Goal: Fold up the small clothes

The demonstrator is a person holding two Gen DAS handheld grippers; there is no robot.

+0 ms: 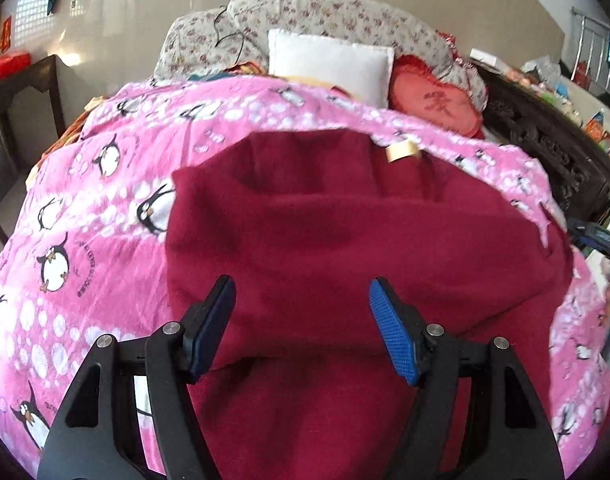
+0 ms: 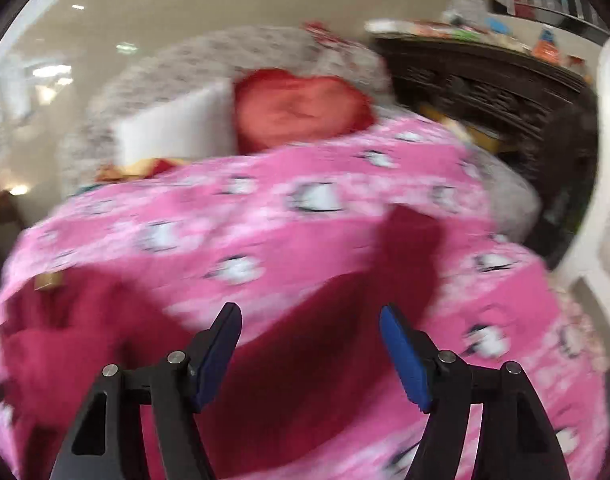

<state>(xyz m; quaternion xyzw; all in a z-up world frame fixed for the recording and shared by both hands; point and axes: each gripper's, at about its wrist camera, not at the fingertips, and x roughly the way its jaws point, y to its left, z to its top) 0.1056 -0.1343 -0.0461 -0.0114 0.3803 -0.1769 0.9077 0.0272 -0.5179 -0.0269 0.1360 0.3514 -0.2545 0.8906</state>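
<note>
Left gripper: jaws spread wide, empty, poised over dark red fleece garment. Right gripper: jaws parted, empty, above a sleeve. Garment lay on pink penguin-print quilt. Behind: white square pillow, red heart-shaped cushion.

Left wrist view: close above dark red garment, angled down. Right wrist view: likewise, blurred, further right. Shared: garment, pink penguin blanket, pillows.
</note>
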